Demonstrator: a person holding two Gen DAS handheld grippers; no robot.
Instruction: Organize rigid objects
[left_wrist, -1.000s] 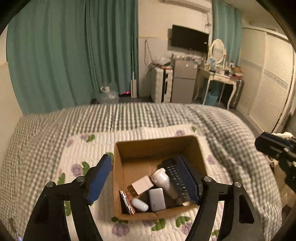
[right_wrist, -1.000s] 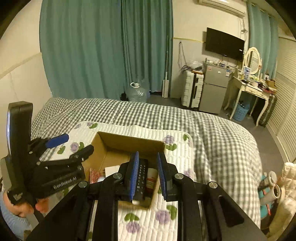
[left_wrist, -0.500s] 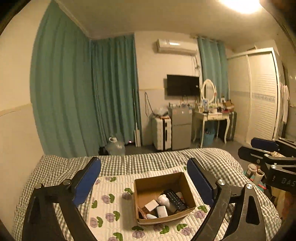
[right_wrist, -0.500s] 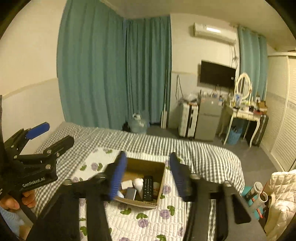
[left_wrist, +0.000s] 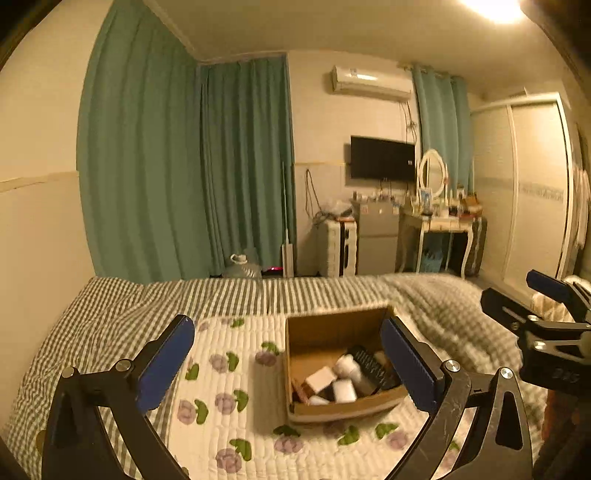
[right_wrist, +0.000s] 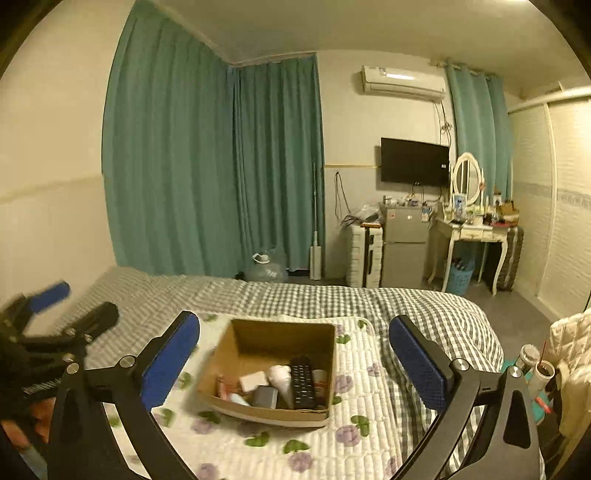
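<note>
An open cardboard box (left_wrist: 332, 325) (right_wrist: 280, 332) sits on the flowered quilt on the bed. Inside lie a black remote (left_wrist: 369, 365) (right_wrist: 303, 380), a white bottle (left_wrist: 347, 363) (right_wrist: 280, 376), a small white box (left_wrist: 319, 380) (right_wrist: 253, 380) and other small items. My left gripper (left_wrist: 286, 328) hangs well back from the box, its jaws opening wide with nothing between the blue pads. My right gripper (right_wrist: 295, 323) is also back from the box, jaws opening and holding nothing. Each gripper shows at the edge of the other's view.
The white flowered quilt (right_wrist: 354, 435) lies over a grey checked bed cover (right_wrist: 424, 306). Beyond the bed stand green curtains (right_wrist: 207, 166), a water jug (right_wrist: 266, 266), a suitcase (right_wrist: 364, 258), a small fridge (right_wrist: 402, 243) and a dressing table (right_wrist: 476, 232). Bottles (right_wrist: 539, 369) stand beside the bed's right edge.
Both grippers have pulled back from the box and tipped up toward the room. Both jaws have spread wide. The right gripper has let go of the remote, which lies in the box.
</note>
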